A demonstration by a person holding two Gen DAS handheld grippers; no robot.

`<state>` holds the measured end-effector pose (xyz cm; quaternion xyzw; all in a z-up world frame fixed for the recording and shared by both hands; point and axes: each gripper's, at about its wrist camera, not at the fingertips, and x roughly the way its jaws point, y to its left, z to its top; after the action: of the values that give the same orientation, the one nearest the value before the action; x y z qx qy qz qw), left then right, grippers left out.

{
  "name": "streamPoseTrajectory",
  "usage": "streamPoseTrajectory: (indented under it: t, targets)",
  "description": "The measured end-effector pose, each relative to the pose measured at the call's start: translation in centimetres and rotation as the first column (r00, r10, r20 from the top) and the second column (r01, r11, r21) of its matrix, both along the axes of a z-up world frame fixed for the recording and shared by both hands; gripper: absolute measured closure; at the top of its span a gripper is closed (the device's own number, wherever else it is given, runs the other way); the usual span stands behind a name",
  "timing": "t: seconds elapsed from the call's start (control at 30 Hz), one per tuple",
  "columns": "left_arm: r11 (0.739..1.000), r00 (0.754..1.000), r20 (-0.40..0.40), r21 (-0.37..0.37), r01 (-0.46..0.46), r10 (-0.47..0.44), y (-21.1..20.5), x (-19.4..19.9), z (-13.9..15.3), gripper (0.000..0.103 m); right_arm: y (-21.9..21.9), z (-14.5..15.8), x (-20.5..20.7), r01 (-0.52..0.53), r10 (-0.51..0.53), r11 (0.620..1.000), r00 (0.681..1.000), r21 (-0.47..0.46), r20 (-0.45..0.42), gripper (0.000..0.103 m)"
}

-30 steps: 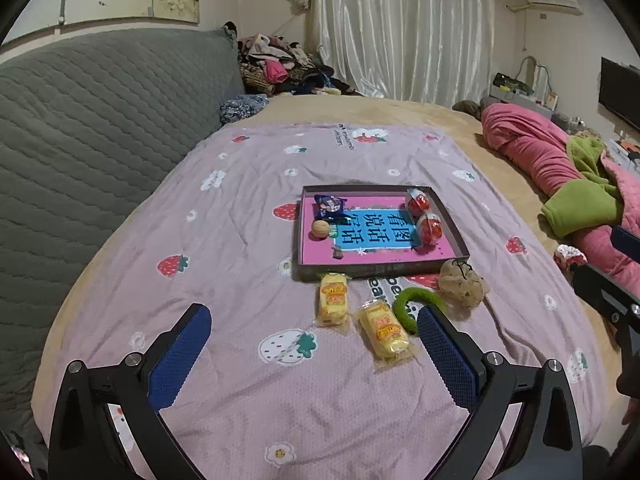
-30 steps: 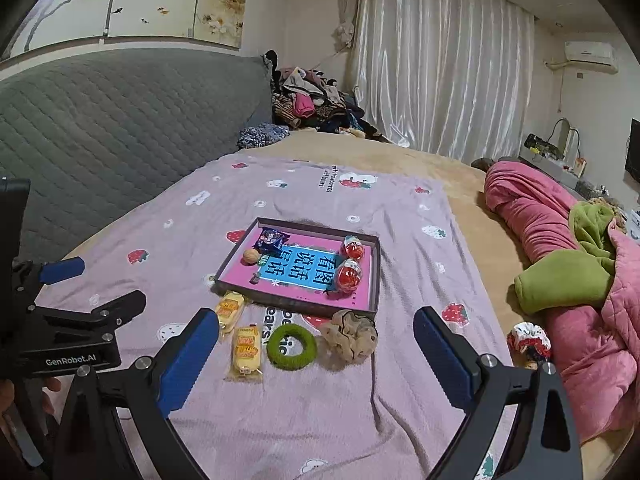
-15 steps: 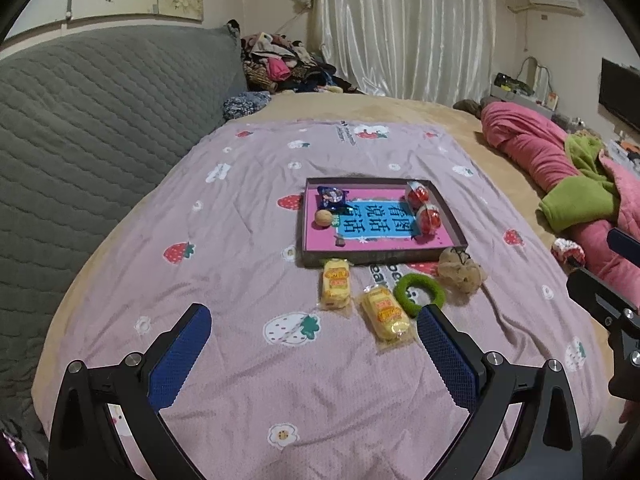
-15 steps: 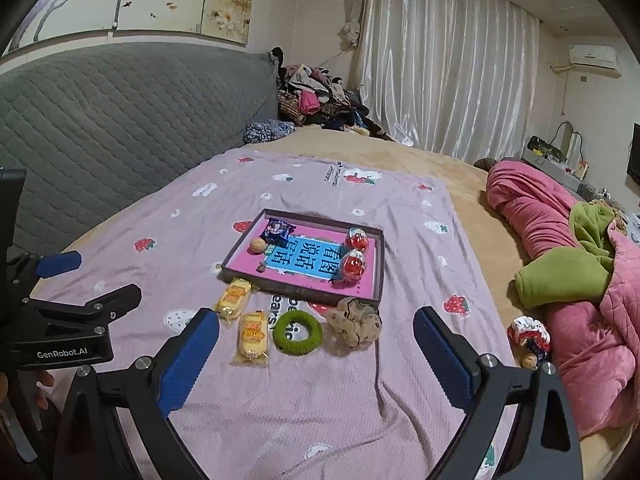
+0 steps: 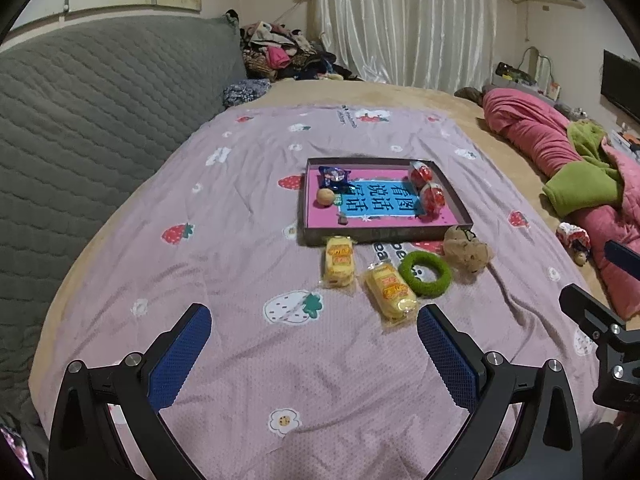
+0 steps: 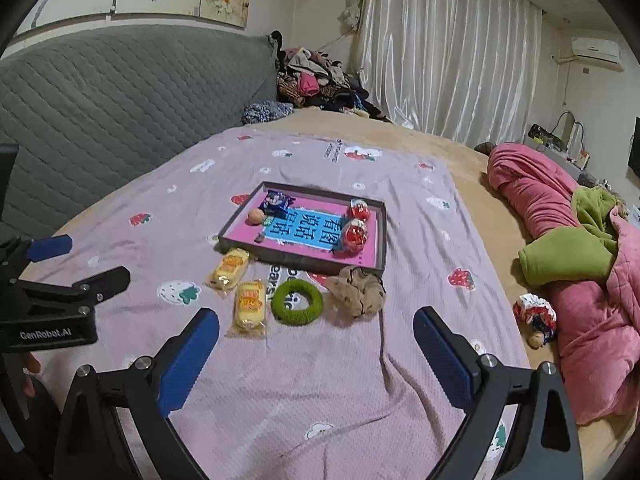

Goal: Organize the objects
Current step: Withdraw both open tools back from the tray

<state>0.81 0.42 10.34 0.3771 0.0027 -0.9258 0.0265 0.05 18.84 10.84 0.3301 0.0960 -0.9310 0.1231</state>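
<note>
Loose on the bed, just in front of the tray (image 5: 384, 236): two yellow snack packs (image 5: 339, 261) (image 5: 392, 290), the farther one touching the tray's front wall; a green ring (image 5: 428, 290) beside the nearer pack; a brown plush toy (image 5: 468, 254) by the tray's near right corner. Already inside the tray: a blue packet (image 5: 334, 178), a small orange ball (image 5: 326, 197) and two red eggs (image 5: 421, 174) (image 5: 433, 198).

No shift in any of these over the last second: same spots, same spacing on the strawberry-print bedspread (image 5: 240, 240). Only the viewpoints differ. Sitting higher and a little smaller in both wrist views than a second ago, so probably a slight pull back or lift of both tools rather than an approach.

Left gripper (image 5: 313, 314): jaws spread wide, nothing between them, held above the bedspread short of the nearer snack pack. Right gripper (image 6: 317, 316): jaws likewise wide apart and empty, aimed roughly at the green ring and the plush toy.

For the task, no progress in this stretch: four things left outside the tray, none yet grasped. Likely a setting-up pause before the first reach, with the snack packs nearest the left tool and the ring and toy nearest the right.
</note>
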Motion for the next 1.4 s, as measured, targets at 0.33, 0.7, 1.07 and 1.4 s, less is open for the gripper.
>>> streamPoseTrajectory:
  t: [0.33,0.7,1.07,1.4]
  targets:
    - [1.000,0.999,0.032,-0.011,0.011,-0.011,0.5,-0.2,-2.2,0.000,-0.2,-1.9,0.0,-0.006,0.005,0.999,1.000,0.035,0.023,0.005]
    - [1.000,0.998,0.066,-0.018,0.016,-0.015,0.4,-0.6,-4.4,0.000,-0.7,-4.2,-0.1,-0.017,0.015,0.999,0.998,0.045,0.055,0.005]
    - [1.000,0.996,0.087,-0.014,0.028,-0.027,0.6,-1.8,-6.3,0.000,-1.2,-5.9,-1.0,-0.028,0.023,0.997,0.997,0.067,0.073,0.005]
    - [0.999,0.993,0.113,-0.011,0.039,-0.037,0.9,-3.4,-8.1,0.000,-0.7,-7.9,-2.9,-0.014,0.007,0.997,0.994,0.069,0.106,0.005]
